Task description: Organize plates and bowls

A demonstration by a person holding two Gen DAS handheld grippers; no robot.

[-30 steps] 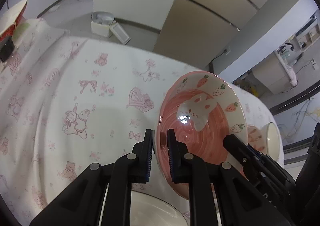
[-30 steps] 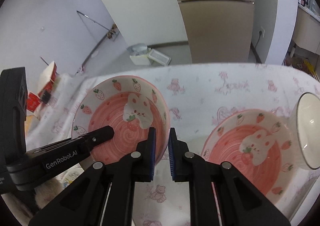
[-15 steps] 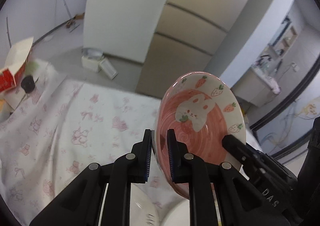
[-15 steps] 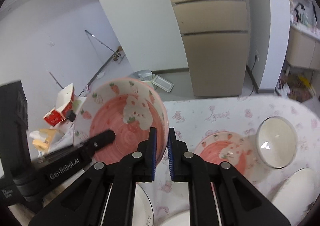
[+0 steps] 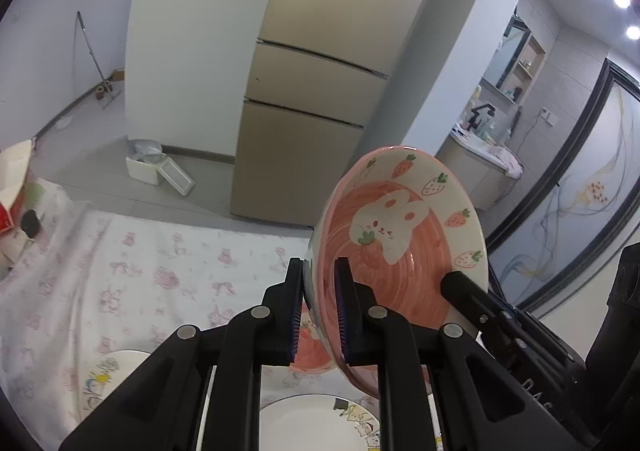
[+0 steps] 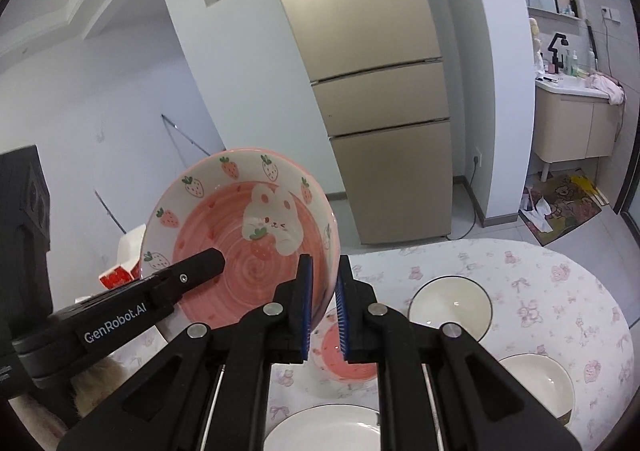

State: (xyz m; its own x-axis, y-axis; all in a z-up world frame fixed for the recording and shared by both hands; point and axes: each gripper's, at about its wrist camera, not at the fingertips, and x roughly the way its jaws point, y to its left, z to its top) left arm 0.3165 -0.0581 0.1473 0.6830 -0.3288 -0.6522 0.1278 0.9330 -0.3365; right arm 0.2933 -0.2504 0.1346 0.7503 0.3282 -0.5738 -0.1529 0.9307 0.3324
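I am holding the pink bowl (image 5: 400, 251) tilted high above the table (image 6: 560, 271), left gripper (image 5: 320, 311) and right gripper (image 6: 324, 307) both pinching opposite rims. If they are pulling apart or twisting unevenly, it may slip and drop onto the dishes below.

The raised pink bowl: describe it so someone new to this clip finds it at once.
Start at the tall beige fridge behind the table; just in front of it, in the air, both tongs pinch one dish by opposite rims. That is the pink bowl, with a white rabbit and strawberries. Its twin lies on the tablecloth below; the other bowls are plain white.
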